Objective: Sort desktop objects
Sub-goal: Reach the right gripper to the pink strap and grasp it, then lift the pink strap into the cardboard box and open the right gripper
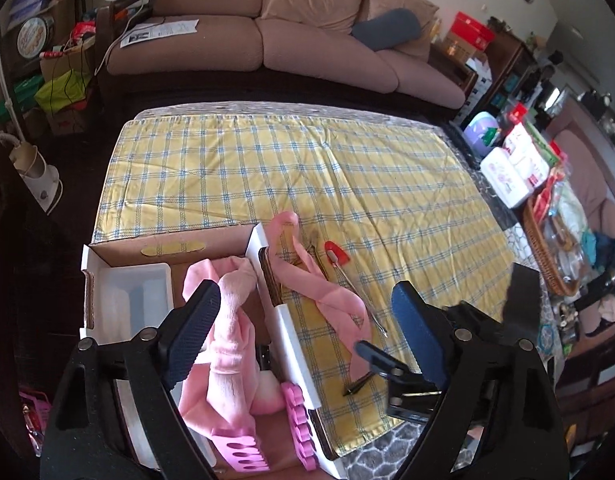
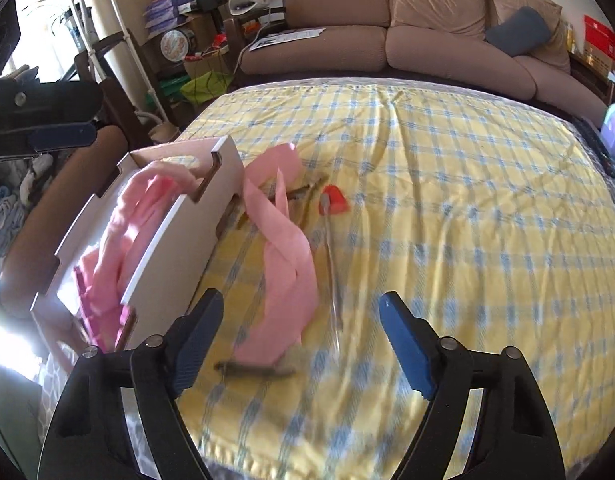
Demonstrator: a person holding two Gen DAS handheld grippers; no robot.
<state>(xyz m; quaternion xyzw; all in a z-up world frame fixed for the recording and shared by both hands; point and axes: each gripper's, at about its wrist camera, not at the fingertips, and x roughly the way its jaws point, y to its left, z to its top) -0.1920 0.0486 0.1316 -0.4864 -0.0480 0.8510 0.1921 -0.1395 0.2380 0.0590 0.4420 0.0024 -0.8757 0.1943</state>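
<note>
I am sorting: my left hand-held gripper (image 1: 303,332) is hanging jaws apart and empty over the box (image 1: 267,252), where pink cloth (image 1: 231,312) is lying. My right hand-held gripper (image 2: 301,340), also apart, is nearing the pink ribbon (image 2: 283,256) and hairpin (image 2: 255,369) on the worktop (image 2: 467,240); next I judge it needs lowering around one.

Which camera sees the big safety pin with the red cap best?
The left wrist view: the long metal safety pin with the red plastic cap lies sharp and whole on the yellow checked tablecloth. The right wrist view shows it too, but smeared by blur.
</note>
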